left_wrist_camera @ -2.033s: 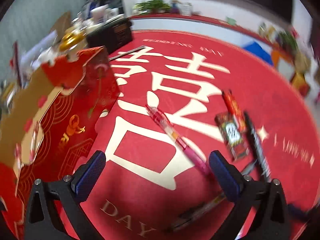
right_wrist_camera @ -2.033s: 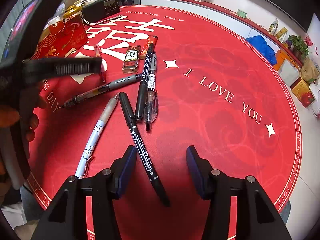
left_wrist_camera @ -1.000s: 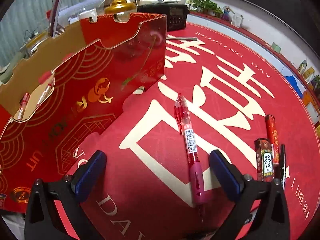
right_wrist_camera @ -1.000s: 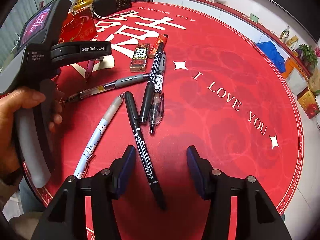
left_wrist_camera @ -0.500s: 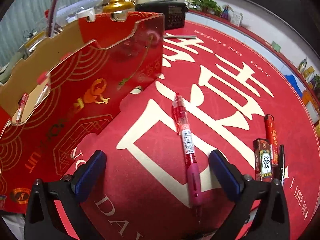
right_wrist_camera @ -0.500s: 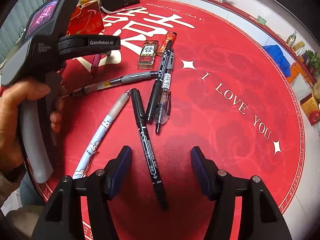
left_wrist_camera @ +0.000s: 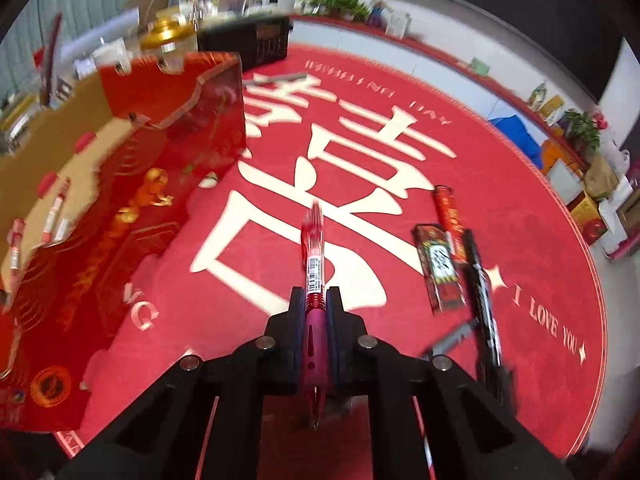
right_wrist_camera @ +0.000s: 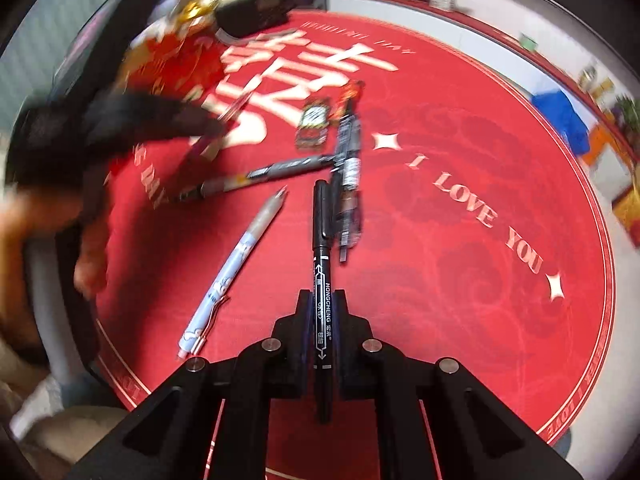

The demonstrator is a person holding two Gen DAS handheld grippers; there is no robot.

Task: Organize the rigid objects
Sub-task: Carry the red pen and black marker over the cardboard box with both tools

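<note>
My left gripper is shut on a red and pink pen, which points away from me over the red table mat. To its left stands an open red gift box with a few pens lying inside. In the right wrist view my right gripper is shut on a black marker, gripped near its middle. The left gripper and the hand on it appear blurred at the left there.
On the mat lie a pale blue pen, a grey and black pen, clear pens, a small red packet, a red tube and another black marker. A black radio and clutter stand behind the box.
Both grippers went from open to shut, the left on the red pen, the right on the black marker. Both have risen a little, and the left one has turned.
</note>
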